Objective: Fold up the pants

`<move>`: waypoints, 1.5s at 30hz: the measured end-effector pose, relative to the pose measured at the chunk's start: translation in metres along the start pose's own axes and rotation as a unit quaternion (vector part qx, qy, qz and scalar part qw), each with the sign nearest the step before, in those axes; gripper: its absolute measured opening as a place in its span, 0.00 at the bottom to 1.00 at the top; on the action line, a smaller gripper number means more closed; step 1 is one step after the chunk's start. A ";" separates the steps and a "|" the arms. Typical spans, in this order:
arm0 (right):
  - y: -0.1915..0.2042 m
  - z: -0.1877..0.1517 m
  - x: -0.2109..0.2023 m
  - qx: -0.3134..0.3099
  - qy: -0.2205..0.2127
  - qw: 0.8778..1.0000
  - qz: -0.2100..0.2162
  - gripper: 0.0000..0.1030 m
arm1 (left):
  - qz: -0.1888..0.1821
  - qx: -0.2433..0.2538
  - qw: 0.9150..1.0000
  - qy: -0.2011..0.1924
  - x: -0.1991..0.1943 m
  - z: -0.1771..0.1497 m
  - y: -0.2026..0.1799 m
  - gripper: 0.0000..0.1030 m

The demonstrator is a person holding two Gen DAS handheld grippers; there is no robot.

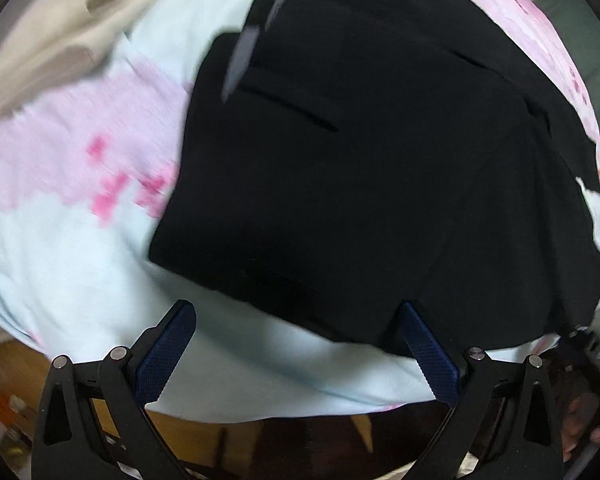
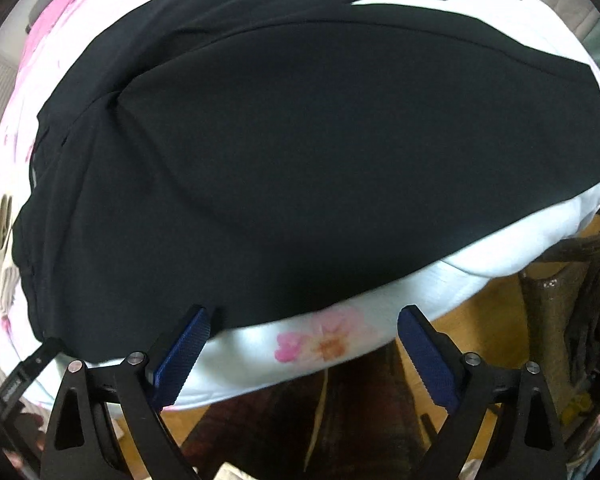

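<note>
Black pants (image 1: 360,168) lie spread flat on a bed with a pale blue and pink flowered sheet (image 1: 80,248). In the left wrist view I see the waist end with a pocket slit and a grey tag. My left gripper (image 1: 296,312) is open and empty, hovering at the bed's near edge just short of the waistband. In the right wrist view the pants (image 2: 300,160) show a leg folded over. My right gripper (image 2: 304,318) is open and empty above the near edge of the bed; its left finger (image 2: 184,352) overlaps the pants' hem.
A beige garment (image 1: 40,52) lies on the bed at the far left. Below the bed edge (image 2: 320,344) there is a wooden floor. Dark bags and clutter (image 2: 572,288) stand at the right. The other gripper's body (image 2: 16,384) shows at the lower left.
</note>
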State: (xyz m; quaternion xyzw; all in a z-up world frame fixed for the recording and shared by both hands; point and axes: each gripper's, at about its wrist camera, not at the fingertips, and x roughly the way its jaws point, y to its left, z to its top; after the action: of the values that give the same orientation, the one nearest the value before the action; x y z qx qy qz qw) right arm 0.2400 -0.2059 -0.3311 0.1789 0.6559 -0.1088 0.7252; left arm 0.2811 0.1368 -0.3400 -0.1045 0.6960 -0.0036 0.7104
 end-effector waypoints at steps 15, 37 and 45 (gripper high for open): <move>0.003 0.017 0.026 0.011 0.051 0.999 0.015 0.51 | -0.069 -0.059 0.995 0.035 -0.004 0.013 -0.002 0.30; 0.053 0.184 -0.152 -0.089 -0.162 0.974 0.134 0.10 | -0.060 -0.021 0.976 -0.209 -0.180 0.151 -0.056 0.13; 0.107 0.288 -0.115 -0.149 -0.141 0.972 0.112 0.10 | -0.005 -0.051 0.984 -0.173 -0.125 0.263 -0.080 0.13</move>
State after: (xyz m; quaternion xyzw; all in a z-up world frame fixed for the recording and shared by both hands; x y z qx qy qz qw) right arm 0.5317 -0.2327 -0.1826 0.1238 0.5319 0.0477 0.8363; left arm 0.5489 0.1154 -0.2014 -0.1430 0.5615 0.0459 0.8137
